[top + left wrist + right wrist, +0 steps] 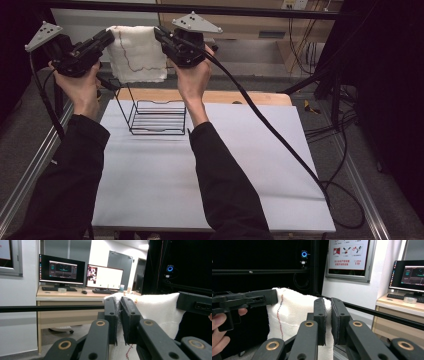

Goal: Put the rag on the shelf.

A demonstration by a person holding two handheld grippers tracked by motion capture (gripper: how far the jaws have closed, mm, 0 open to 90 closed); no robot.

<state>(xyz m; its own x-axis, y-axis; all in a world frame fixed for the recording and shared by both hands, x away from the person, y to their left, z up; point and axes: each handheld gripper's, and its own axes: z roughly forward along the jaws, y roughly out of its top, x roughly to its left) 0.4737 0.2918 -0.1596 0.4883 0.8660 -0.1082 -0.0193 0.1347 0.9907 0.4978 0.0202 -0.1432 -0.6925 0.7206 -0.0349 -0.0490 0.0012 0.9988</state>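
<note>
Holding a white towel (137, 54), each gripper clamps a corner above the white table (225, 170) near a desk (62, 293).

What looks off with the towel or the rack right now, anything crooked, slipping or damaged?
Nothing stands out. The white towel hangs fairly level above the table, pinched at its top corners by the left gripper and the right gripper. The wire rack stands upright on the white table, apart from the towel. The towel's coloured stitching looks like pattern, not damage.

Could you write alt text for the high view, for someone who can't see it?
A person holds a white towel in the air, a gripper pinching each top corner: left gripper, right gripper. Below it, a black wire rack stands on the white table.
</note>
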